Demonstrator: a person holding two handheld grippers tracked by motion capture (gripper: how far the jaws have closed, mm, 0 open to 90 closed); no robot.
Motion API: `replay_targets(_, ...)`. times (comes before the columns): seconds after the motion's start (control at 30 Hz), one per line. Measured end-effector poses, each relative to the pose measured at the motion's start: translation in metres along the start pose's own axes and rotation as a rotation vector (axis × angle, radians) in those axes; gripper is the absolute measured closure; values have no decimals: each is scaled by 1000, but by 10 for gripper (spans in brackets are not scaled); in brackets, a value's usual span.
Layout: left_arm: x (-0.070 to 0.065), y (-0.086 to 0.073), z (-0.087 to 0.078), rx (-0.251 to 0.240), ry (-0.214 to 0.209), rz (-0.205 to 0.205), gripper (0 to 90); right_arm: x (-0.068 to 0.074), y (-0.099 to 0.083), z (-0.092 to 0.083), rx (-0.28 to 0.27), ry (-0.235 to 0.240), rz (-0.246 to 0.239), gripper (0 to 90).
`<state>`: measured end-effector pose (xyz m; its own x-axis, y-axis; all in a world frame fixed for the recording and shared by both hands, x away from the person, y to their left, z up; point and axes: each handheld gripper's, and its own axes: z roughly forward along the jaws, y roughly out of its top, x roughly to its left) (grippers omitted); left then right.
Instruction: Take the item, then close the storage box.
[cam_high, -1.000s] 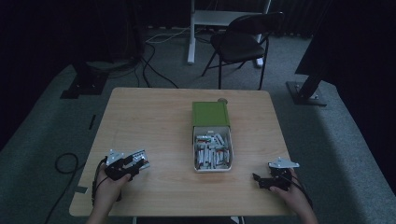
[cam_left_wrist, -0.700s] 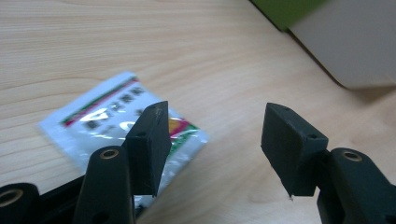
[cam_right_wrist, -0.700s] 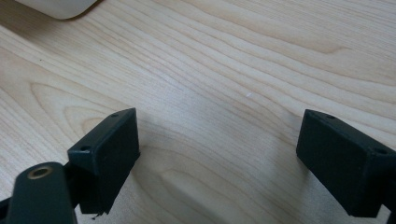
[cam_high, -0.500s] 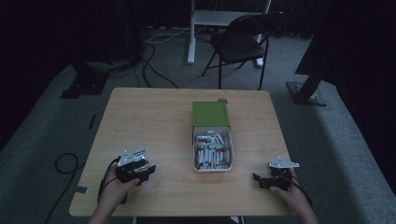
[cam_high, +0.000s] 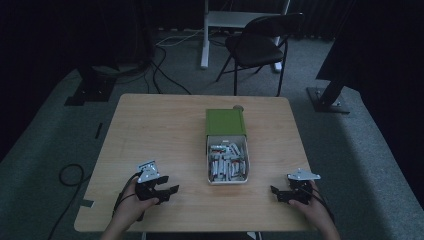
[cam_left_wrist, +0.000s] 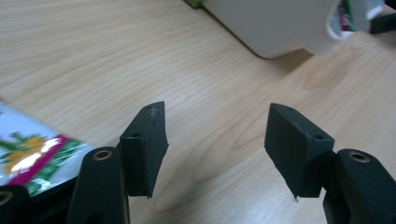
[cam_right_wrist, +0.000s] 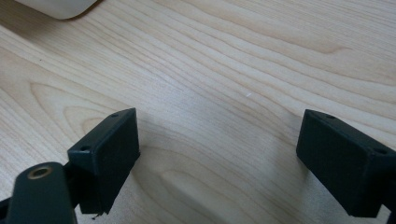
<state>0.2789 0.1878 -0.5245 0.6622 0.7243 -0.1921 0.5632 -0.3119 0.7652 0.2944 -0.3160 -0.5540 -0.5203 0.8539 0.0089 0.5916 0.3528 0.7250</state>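
High view: wooden table (cam_high: 165, 130); grey carpet (cam_high: 380, 165)

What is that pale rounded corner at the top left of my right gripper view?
Observer: It is a corner of the white tray. In the high view the tray lies mid-table, between the two hands, with a green cover at its far end.
Operator: Is anything in the tray?
Observer: Yes, a pile of small silver and red pieces, too small to tell what they are.
Operator: Where is the other tool?
Observer: The left tool is on the opposite side of the tray from the right tool. It is open, with nothing between its jaws.
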Motion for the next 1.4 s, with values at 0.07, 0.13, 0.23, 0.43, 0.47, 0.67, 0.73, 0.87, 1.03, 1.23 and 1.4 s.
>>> replay_targets(0.07,-4,1,2,-5,-9,10,382,0,0,0,0,0,0,128)
replay_targets(0.13,-8,1,5,-4,-18,23,378,0,0,0,0,0,0,128)
replay_targets(0.23,-14,0,10,9,-35,45,363,0,0,0,0,1,-2,128)
replay_targets(0.43,-22,-5,19,38,-57,97,295,0,0,0,1,3,-8,121)
replay_targets(0.47,-22,-5,19,38,-57,97,268,0,0,0,1,3,-8,121)
replay_targets(0.67,-27,-7,27,59,-52,137,151,1,2,2,-4,17,-32,133)
replay_targets(0.73,-27,-6,28,64,-57,150,151,4,2,2,-8,26,-53,132)
replay_targets(0.87,-27,-4,30,68,-53,157,151,9,4,4,-5,43,-55,125)
replay_targets(1.03,-29,-1,34,66,-55,165,152,15,8,5,-10,76,-36,125)
replay_targets(1.23,-30,4,38,52,-48,161,152,26,14,6,-21,124,-56,125)
replay_targets(1.4,-31,8,41,36,-46,159,152,32,18,6,-37,140,-64,125)
